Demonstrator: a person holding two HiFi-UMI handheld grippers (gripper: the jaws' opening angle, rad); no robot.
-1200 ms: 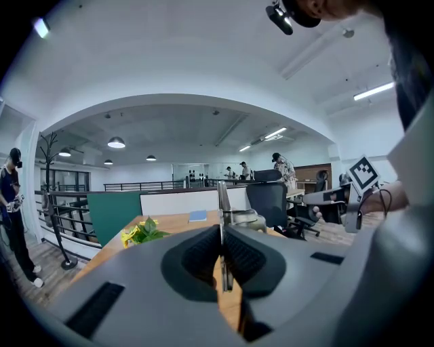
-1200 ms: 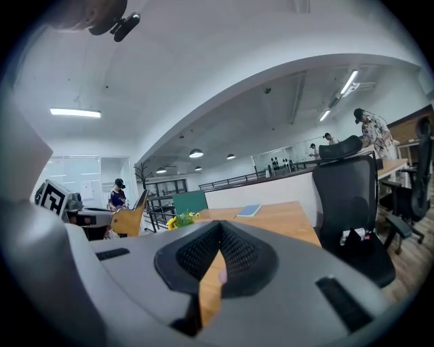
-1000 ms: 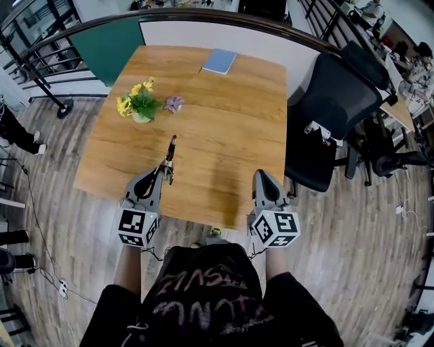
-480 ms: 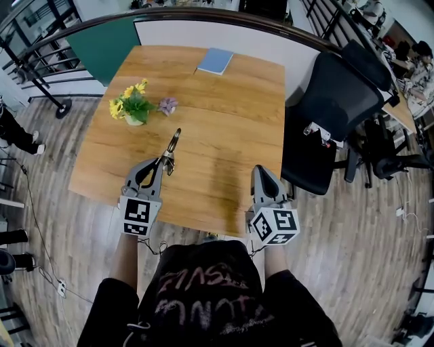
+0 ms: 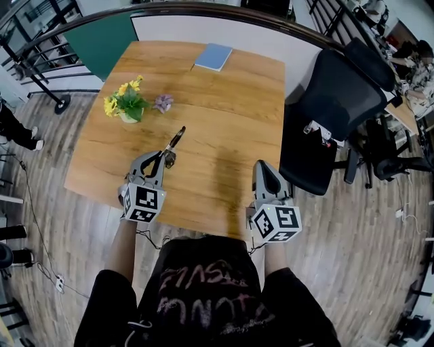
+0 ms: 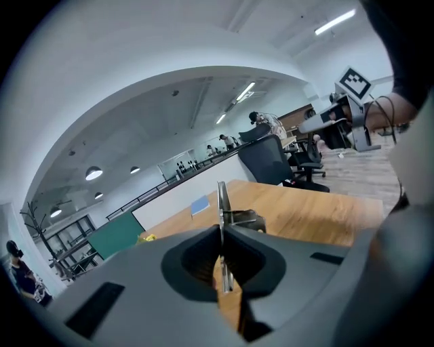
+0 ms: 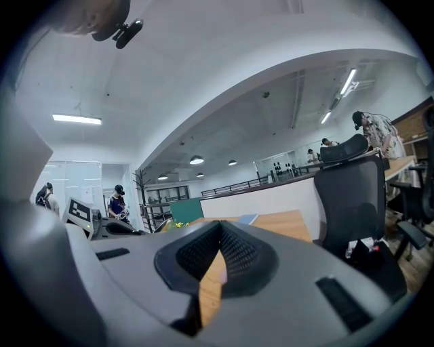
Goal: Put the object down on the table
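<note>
Two closed | left tongs (image 5: 165, 158): metal tool (image 5: 176, 139) | right tongs (image 5: 263, 165): empty

Square wooden tabletop (image 5: 230, 129) on grey-brown plank floor (image 5: 366, 257). Behind it, a low white partition (image 5: 271, 42) capped by a dark curved rail (image 5: 224, 8), with a green panel (image 5: 102, 44) at its left end. Black office chair (image 5: 336, 101) just beside the tabletop's right edge. Black metal railing (image 5: 34, 47) at far left; cables (image 5: 41, 251) trail across the floor. White ceiling (image 7: 224, 61); strip light (image 7: 76, 119) and round downlights (image 7: 196, 160) lit.
</note>
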